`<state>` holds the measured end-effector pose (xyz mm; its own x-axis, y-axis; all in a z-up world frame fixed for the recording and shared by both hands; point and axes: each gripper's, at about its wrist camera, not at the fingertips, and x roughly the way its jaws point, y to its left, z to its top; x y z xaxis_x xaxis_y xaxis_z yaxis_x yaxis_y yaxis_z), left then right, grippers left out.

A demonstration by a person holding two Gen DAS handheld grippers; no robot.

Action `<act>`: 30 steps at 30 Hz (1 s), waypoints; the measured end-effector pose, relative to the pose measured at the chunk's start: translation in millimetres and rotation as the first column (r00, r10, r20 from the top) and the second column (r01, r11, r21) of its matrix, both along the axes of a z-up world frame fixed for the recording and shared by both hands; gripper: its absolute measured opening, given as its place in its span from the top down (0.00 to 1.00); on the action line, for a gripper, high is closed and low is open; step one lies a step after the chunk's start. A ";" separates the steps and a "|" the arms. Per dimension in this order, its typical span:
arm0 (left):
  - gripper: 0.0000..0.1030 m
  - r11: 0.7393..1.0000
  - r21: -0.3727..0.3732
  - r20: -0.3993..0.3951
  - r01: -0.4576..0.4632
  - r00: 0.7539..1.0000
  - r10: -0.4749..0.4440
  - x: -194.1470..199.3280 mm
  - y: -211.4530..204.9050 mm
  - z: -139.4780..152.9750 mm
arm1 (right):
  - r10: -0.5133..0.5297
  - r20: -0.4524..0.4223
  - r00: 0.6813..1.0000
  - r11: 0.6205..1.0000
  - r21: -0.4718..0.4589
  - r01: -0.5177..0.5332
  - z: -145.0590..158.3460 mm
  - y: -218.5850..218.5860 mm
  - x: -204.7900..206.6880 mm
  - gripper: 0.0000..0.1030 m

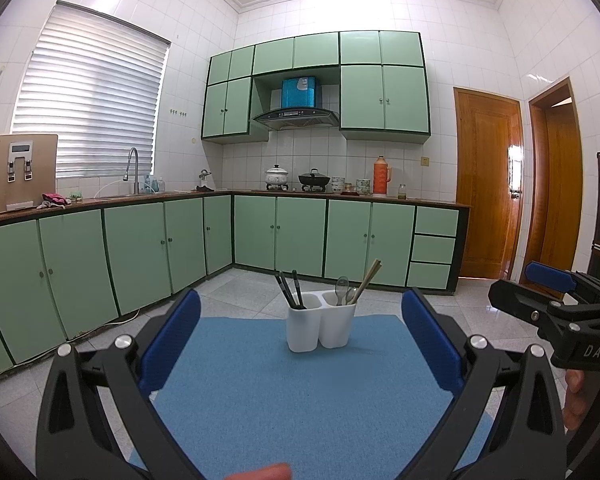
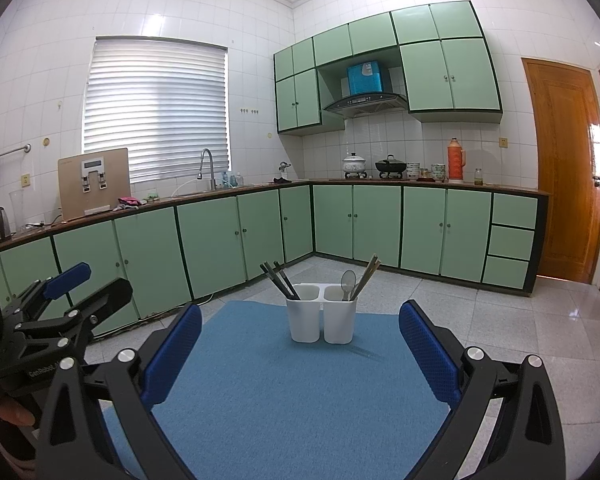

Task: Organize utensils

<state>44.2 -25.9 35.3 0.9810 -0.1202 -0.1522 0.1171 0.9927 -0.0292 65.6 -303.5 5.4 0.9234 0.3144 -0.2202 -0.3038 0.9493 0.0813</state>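
Both my grippers are hanging spread and empty over the mat, facing the white caddy at its far end.

I am looking across the blue felt-like table mat (image 1: 300,392) to the white plastic two-compartment utensil holder (image 1: 321,328), which is standing upright dead ahead and well apart from both tools. My left gripper (image 1: 300,344) and my right gripper (image 2: 300,354) are each sitting wide, gripping nothing, about equally near it. In the left compartment the dark chopsticks (image 1: 290,290) are leaning up and to the left; in the right compartment the pale wooden chopsticks (image 1: 367,280) are leaning up and to the right beside the clear plastic spoons (image 1: 343,290). I judge the sorting looks done; any further pick would mean reaching straight forward along those slanted handles.
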 end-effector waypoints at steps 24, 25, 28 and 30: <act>0.05 1.000 -0.001 -0.004 -0.001 1.000 0.001 -0.5 2.6 0.0 | 0.001 -0.005 1.000 1.000 -0.002 -0.001 -1.5 0.1 1.6 0.06; 0.05 1.000 -0.001 -0.004 -0.001 1.000 0.001 -0.5 2.3 -0.1 | 0.001 -0.004 1.000 1.000 -0.002 -0.001 -1.3 0.1 1.5 0.06; 0.05 1.000 0.000 -0.004 -0.001 1.000 0.001 -0.4 2.4 0.1 | 0.001 -0.005 1.000 1.000 -0.003 -0.001 -1.4 0.4 1.9 0.06; 0.05 1.000 -0.002 -0.006 -0.001 1.000 0.001 -0.2 2.9 -1.1 | 0.001 -0.005 1.000 1.000 -0.003 -0.001 -2.4 0.2 1.7 0.06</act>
<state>44.0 -23.0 34.2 0.9803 -0.1191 -0.1574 0.1155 0.9928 -0.0319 67.3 -303.3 3.0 0.9221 0.3143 -0.2258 -0.3040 0.9493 0.0799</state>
